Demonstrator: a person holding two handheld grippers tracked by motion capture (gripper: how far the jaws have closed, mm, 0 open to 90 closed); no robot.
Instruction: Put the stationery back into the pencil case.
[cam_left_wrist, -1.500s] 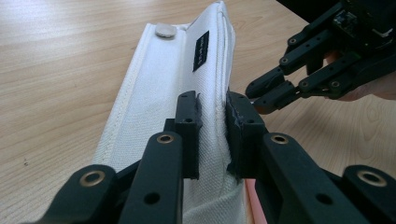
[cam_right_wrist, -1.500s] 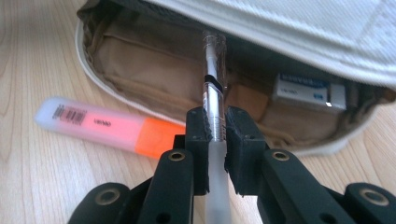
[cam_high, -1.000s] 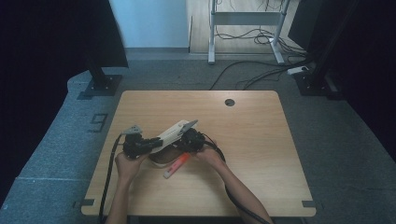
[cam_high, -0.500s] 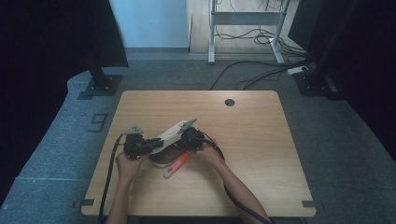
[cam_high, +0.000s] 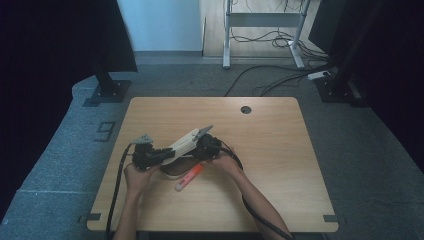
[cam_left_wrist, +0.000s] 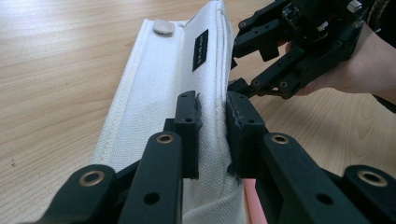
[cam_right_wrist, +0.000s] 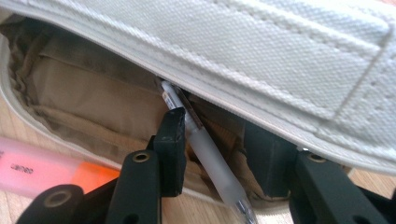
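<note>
A white canvas pencil case (cam_high: 187, 141) is held tilted above the wooden table (cam_high: 280, 150). My left gripper (cam_left_wrist: 212, 107) is shut on a fold of the case's white fabric (cam_left_wrist: 177, 70). My right gripper (cam_right_wrist: 215, 130) sits at the case's open mouth (cam_right_wrist: 93, 93), where the tan lining shows. Its jaws have just been opening. A frosted pen (cam_right_wrist: 205, 149) stands between them, leaning on the left pad, its tip inside the case; the other pad is clear of it. An orange-pink highlighter (cam_high: 189, 177) lies on the table under the case.
Both hands meet at the table's front left, the left gripper (cam_high: 162, 154) facing the right gripper (cam_high: 196, 152). Black cables trail from each toward the front edge. A round cable hole (cam_high: 245, 109) lies at the back. Dark stands and floor cables surround the table.
</note>
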